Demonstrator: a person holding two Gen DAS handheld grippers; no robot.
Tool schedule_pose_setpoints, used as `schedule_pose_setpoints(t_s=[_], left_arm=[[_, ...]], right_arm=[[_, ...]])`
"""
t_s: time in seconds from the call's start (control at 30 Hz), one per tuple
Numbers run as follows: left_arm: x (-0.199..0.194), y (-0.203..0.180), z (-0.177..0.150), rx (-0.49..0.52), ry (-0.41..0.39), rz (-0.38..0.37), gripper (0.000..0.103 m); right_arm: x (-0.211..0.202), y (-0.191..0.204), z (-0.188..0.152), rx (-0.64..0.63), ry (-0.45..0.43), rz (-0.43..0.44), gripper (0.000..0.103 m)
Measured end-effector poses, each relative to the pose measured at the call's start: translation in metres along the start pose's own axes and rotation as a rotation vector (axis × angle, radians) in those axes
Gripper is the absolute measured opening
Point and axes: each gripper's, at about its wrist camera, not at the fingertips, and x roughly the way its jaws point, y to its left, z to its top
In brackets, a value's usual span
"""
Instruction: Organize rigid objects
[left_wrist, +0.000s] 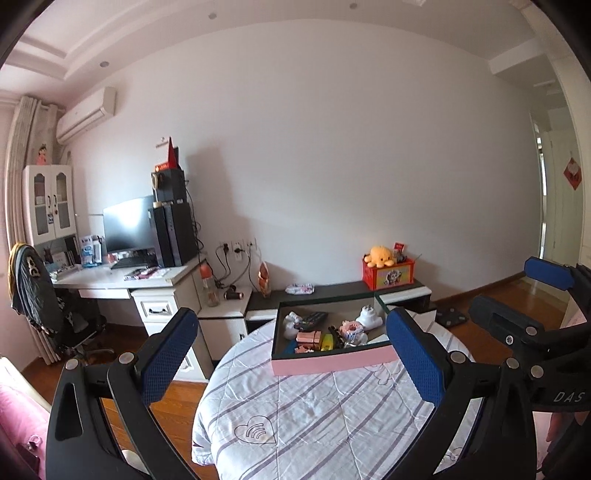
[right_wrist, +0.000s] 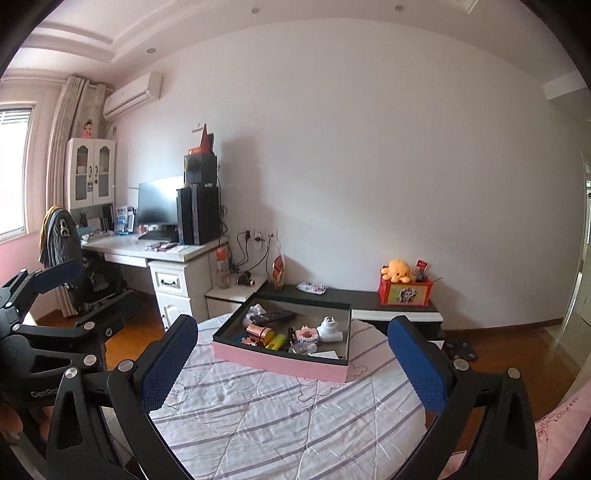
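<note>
A shallow pink box (left_wrist: 334, 362) (right_wrist: 277, 360) with a dark inside lies on the far part of a round table under a striped quilt (left_wrist: 314, 413) (right_wrist: 280, 413). Several small rigid items lie jumbled in it: a black remote (left_wrist: 312, 319) (right_wrist: 273, 316), a white plastic piece (left_wrist: 368, 316) (right_wrist: 328, 328), a copper-coloured can (left_wrist: 308, 338) (right_wrist: 258, 332), a yellow item (right_wrist: 277, 341). My left gripper (left_wrist: 291, 358) hangs open, short of the box, nothing between its blue pads. My right gripper (right_wrist: 295, 363) is open too, equally short of it.
Behind the table runs a low dark cabinet (right_wrist: 354, 297) with a red box and yellow plush octopus (right_wrist: 399, 271). A white desk (right_wrist: 155, 251) with monitor, computer tower and draped chair stands at left. Wood floor surrounds the table. The right gripper (left_wrist: 535, 295) shows at right in the left wrist view.
</note>
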Motion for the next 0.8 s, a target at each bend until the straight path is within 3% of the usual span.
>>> schedule_pose_setpoints(t_s=[0.3,0.8], left_arm=[[-0.035,0.009,0.005,-0.022,-0.048,-0.004,0.103],[-0.069,0.024,0.004,-0.049,-0.112,0.035,0.103]], right_arm=[[-0.039,0.016,0.007,-0.013,-0.063,-0.017,0.103],[-0.066,0.036,0.013,-0.04,-0.118,-0.018,0.103]])
